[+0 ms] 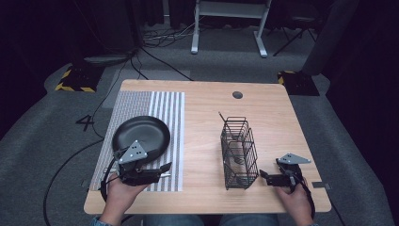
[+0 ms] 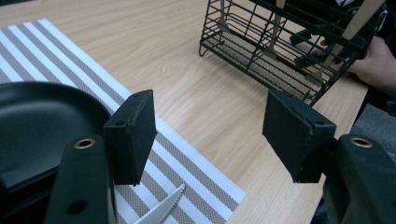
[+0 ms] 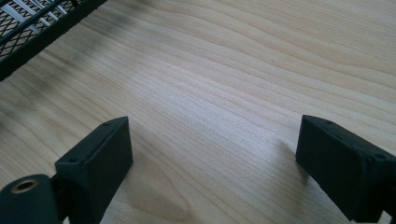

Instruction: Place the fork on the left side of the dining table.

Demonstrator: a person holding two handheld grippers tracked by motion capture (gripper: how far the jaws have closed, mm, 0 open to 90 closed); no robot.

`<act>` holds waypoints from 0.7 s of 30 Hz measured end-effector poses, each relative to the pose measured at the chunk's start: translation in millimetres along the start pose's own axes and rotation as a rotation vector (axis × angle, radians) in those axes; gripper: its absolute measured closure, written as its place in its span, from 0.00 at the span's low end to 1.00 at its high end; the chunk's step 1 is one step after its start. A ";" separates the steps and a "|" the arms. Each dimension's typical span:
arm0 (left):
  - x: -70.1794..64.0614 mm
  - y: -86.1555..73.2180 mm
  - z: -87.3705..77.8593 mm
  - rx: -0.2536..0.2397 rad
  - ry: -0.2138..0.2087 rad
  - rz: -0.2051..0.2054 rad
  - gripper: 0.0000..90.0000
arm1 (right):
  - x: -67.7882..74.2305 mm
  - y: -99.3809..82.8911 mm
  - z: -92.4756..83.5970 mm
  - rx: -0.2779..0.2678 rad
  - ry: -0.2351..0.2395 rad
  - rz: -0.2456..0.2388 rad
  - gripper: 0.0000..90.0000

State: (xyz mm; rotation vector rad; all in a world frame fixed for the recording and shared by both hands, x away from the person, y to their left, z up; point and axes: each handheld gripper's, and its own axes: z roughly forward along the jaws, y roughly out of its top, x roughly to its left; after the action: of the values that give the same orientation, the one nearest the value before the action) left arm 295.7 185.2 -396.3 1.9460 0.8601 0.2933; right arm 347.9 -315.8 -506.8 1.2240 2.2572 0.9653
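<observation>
- Holding your left gripper (image 1: 162, 170) at the lower left of the high view, you have its jaws wide apart with nothing between them, over the grey-and-white striped placemat (image 1: 164, 113) beside the round black plate (image 1: 141, 134).
- A serrated silver knife tip (image 2: 161, 210) lies on the placemat just below those jaws.
- Your right gripper (image 1: 264, 176), lower right, rests with jaws apart and empty on the pale wooden table (image 1: 202, 108), beside the black wire cutlery basket (image 1: 239, 153).
- Grey carpet (image 1: 42, 127) surrounds the table.

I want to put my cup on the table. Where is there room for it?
The widest bare wood lies between the striped mat and the wire basket, and along the far edge around the round hole. A smaller patch sits right of the basket. It is crowded on the mat, where the black plate and a knife lie.
</observation>
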 end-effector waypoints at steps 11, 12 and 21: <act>2.2 34.3 14.3 0.002 0.002 0.036 0.40 | 0.5 0.2 0.2 -0.002 -0.005 0.005 0.13; 2.1 36.6 16.0 -0.001 -0.003 0.030 0.40 | 0.5 0.2 0.2 -0.002 -0.005 0.005 0.13; 2.3 58.6 29.9 0.006 -0.019 0.056 0.41 | 0.5 0.1 0.2 -0.002 -0.005 0.004 0.13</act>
State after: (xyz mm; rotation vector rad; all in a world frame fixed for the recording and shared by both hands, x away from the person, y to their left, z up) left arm 339.2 149.2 -362.7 1.9780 0.7966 0.3047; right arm 347.8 -315.3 -506.9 1.2297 2.2496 0.9646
